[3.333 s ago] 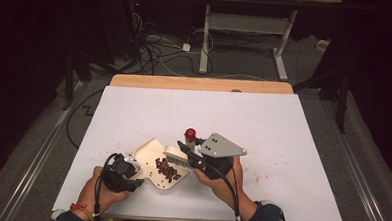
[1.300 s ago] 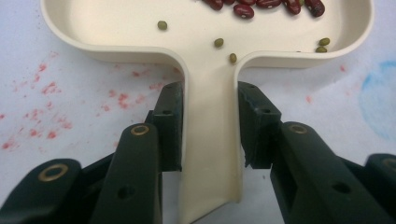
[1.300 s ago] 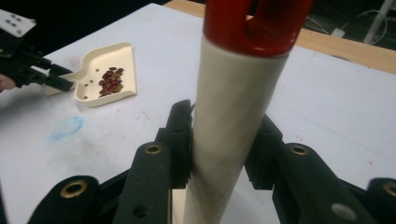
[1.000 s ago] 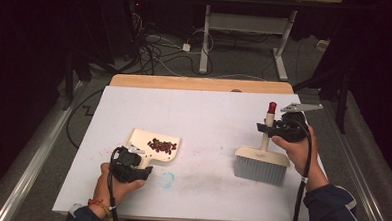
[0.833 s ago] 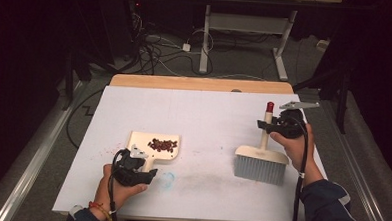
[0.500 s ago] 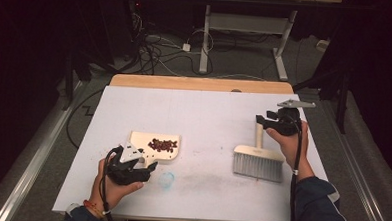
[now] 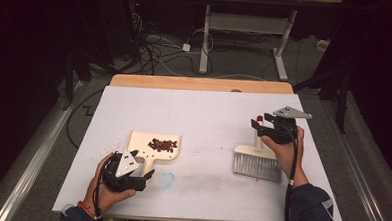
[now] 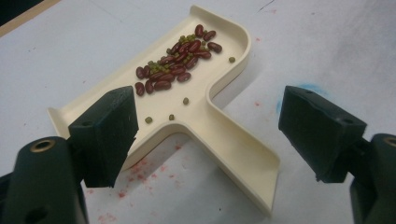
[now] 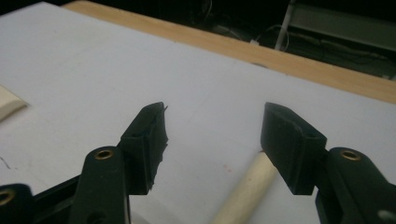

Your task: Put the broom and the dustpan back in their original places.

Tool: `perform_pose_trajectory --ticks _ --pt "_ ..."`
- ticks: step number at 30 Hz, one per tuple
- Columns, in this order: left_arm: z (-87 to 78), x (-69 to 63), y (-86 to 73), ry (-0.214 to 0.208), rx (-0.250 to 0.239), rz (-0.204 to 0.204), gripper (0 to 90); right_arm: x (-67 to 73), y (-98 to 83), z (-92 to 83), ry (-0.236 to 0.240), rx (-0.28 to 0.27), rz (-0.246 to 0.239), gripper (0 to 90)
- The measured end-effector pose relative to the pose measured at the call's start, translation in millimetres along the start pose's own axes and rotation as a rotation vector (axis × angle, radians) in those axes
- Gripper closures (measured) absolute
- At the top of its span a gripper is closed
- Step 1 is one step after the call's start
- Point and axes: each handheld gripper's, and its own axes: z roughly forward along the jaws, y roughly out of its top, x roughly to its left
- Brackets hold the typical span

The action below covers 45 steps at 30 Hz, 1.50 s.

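Nearest the person, the left gripper [image 7: 140,176] sat low over the worktop [image 7: 204,116], and its fingers [image 8: 105,133] had just been opening. They stood wide apart with nothing pressed between them. The cream dustpan [image 8: 205,100] lay flat just ahead, its handle running back into the gap between the fingers yet touching neither one. Beyond the fingers, in the pan's wide end, sat a heap of red beans [image 8: 180,63] with small green ones mixed in. Faint red specks marked the white sheet under the left finger.

Across the worktop, well apart from the pan, the right gripper [image 7: 263,126] hung above the brush [image 7: 257,163]. Its fingers [image 9: 289,144] had also just been spreading and gripped nothing. The pale wooden handle [image 9: 245,191] lay below the right finger, seemingly clear of both. The brush's grey bristle head rested on the sheet, nearer the person than those fingers.
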Motion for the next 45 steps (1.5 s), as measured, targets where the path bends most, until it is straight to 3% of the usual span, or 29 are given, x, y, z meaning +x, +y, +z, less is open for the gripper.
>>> perform_pose_trajectory --ticks 4,11,15,20,30,32,37,45 --pt "-2.5 -0.5 0.6 0.006 -0.016 0.009 19.1 11.4 0.7 -12.6 0.008 -0.043 -0.044 38.2" --pt "-6.1 2.8 3.8 0.022 -0.052 -0.010 19.1 29.7 0.1 -43.4 0.026 -0.116 -0.127 32.5" --pt "-6.9 3.7 2.9 0.022 -0.057 -0.014 19.1 38.5 -2.3 -55.0 -0.009 -0.127 -0.165 30.8" --pt "-5.9 2.9 1.7 0.037 -0.041 -0.019 18.6 45.6 -11.9 -70.9 0.043 -0.164 -0.196 30.2" --pt "-4.4 -0.2 2.0 0.023 -0.048 -0.003 18.6 55.0 -45.1 -93.8 0.053 -0.166 -0.186 28.6" --pt "-4.6 -0.8 2.1 0.022 -0.049 0.002 18.6 56.9 -54.3 -95.9 0.031 -0.156 -0.208 27.8" --pt "-8.4 -5.0 0.6 0.020 -0.047 0.012 18.6 64.1 -75.1 -100.3 0.056 -0.139 -0.248 27.5" --pt "-11.1 -6.6 -0.1 0.022 -0.056 0.015 18.6 67.0 -80.8 -101.4 0.056 -0.132 -0.258 27.5"
